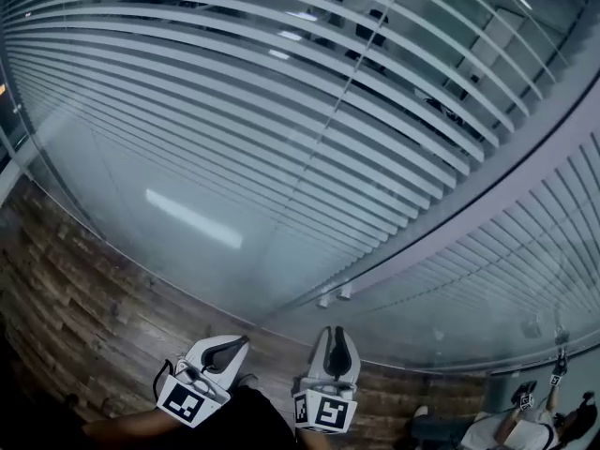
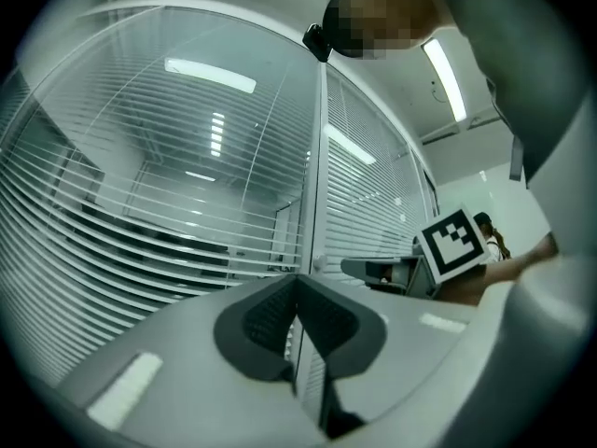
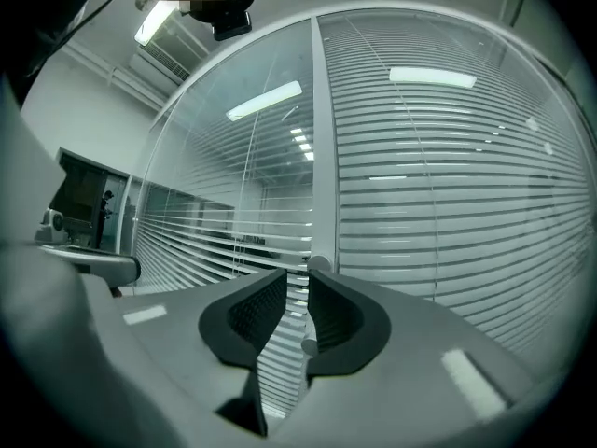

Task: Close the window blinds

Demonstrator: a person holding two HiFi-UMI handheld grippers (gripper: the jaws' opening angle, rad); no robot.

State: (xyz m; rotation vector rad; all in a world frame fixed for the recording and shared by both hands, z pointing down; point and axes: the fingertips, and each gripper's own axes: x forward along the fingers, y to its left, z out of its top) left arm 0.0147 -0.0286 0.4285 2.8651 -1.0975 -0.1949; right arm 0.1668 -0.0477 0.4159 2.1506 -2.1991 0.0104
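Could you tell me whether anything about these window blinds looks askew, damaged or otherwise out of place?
Nothing looks bent or damaged. The one mismatch: the left pane's blinds have slats tilted open, dark gaps between them, while the right pane's blinds look nearly shut.

Two grippers low in the shot: left gripper (image 1: pixel 236 345) and right gripper (image 1: pixel 336 334) side by side, tongs aimed at the glass wall (image 1: pixel 187 218) ahead. Behind the glass the left blinds (image 1: pixel 234 101) hang with slats tilted open, dark gaps showing between them. A pale frame post (image 1: pixel 450 223) cuts across — right blinds (image 1: pixel 525 251) beyond it. Two small knobs (image 1: pixel 334 294) sit near the post's foot. Wood-plank floor (image 1: pixel 84 298) lies below, with a person (image 1: pixel 506 429) at near right.
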